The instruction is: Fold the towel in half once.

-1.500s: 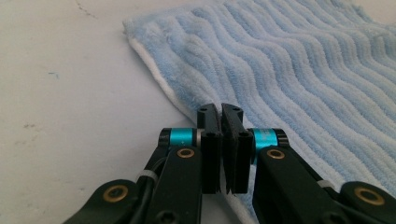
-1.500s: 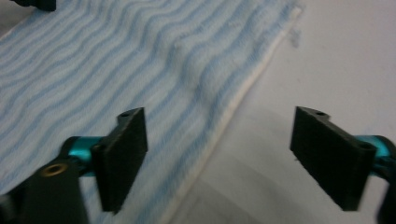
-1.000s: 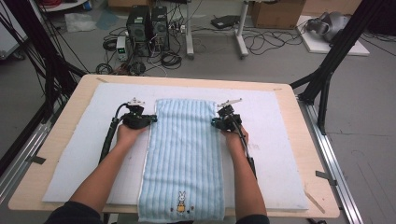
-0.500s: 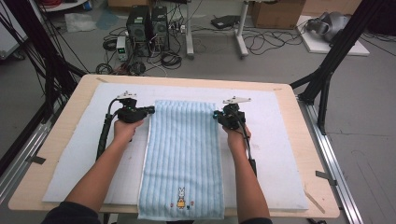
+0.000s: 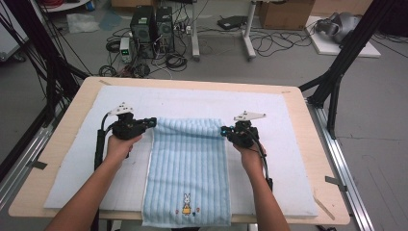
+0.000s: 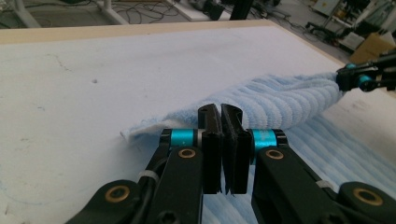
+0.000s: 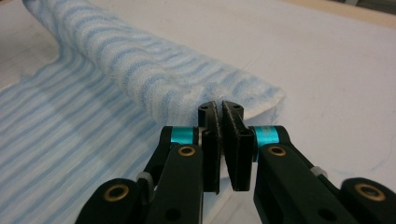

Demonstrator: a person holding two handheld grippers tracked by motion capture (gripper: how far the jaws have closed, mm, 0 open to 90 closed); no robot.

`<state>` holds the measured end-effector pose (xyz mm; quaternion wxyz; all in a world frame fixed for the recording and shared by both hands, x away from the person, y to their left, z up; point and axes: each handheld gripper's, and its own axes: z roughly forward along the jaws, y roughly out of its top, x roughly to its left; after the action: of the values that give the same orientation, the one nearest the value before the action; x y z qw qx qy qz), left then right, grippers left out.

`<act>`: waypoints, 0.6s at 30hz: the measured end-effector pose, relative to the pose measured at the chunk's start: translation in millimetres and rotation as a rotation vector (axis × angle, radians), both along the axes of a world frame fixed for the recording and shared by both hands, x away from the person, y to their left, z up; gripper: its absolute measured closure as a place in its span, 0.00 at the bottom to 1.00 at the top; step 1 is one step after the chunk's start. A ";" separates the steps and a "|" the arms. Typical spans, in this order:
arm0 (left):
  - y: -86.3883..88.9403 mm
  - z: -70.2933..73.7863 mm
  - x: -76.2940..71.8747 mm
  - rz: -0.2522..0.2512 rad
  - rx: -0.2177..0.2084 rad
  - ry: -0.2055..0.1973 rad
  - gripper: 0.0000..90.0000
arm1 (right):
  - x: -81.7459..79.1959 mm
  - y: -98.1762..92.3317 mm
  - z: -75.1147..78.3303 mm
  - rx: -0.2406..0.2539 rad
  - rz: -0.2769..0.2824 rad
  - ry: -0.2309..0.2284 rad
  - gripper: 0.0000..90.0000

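High view: left gripper (image 5: 153, 122) & right gripper (image 5: 224, 130) each clamped on a far corner of blue striped towel (image 5: 187, 168), edge lifted off white mat (image 5: 288, 144).

Even, soft overhead light, no glare anywhere; faint shadows under the towel (image 7: 154, 84) fold. The high view looks slightly soft, and the gripper views blur toward their far edges.

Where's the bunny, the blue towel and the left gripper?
bunny (image 5: 185, 200), high view, on its body.
blue towel (image 5: 188, 163), high view, on its flat middle.
left gripper (image 5: 153, 122), high view, at its jaw tips.
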<state>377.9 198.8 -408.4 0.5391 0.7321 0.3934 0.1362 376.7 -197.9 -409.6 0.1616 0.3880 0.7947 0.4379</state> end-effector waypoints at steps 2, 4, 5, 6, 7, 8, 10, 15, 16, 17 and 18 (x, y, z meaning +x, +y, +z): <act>0.2 -0.3 -8.1 -0.007 0.003 -0.008 0.96 | -8.0 0.2 1.9 -0.003 0.012 -0.014 0.95; 0.9 -3.0 -18.9 -0.012 0.012 -0.022 0.96 | -14.8 0.5 1.5 -0.014 0.021 -0.014 0.95; 1.2 -4.7 -23.2 -0.019 0.010 -0.021 0.96 | -19.7 0.2 0.8 -0.016 0.024 -0.008 0.95; 1.6 -6.3 -27.2 -0.021 0.018 -0.022 0.96 | -23.4 -0.4 -0.1 -0.016 0.030 -0.009 0.95; 2.4 -8.1 -30.7 -0.024 0.017 -0.021 0.96 | -26.8 -0.7 -1.1 -0.016 0.032 -0.007 0.95; 3.0 -9.6 -33.5 -0.027 0.012 -0.015 0.96 | -30.6 -0.8 -2.1 -0.018 0.037 -0.003 0.95; 4.6 -12.8 -39.4 -0.036 0.009 -0.011 0.96 | -36.7 -0.1 -4.8 -0.034 0.047 0.002 0.95; 8.1 -23.3 -50.1 -0.064 0.013 0.020 0.96 | -48.5 0.5 -9.7 -0.043 0.064 0.015 0.95; 8.0 -25.0 -51.8 -0.069 0.018 0.024 0.96 | -50.4 0.8 -11.4 -0.044 0.069 0.016 0.95; 8.0 -26.1 -53.0 -0.071 0.016 0.031 0.96 | -52.0 0.8 -12.7 -0.048 0.071 0.019 0.95; 7.9 -27.6 -54.3 -0.076 0.019 0.038 0.96 | -53.1 0.8 -13.8 -0.044 0.070 0.024 0.95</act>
<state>323.6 206.7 -436.0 0.5292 0.7541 0.3744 0.1055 323.5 -197.0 -423.4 0.1450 0.3616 0.8192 0.4209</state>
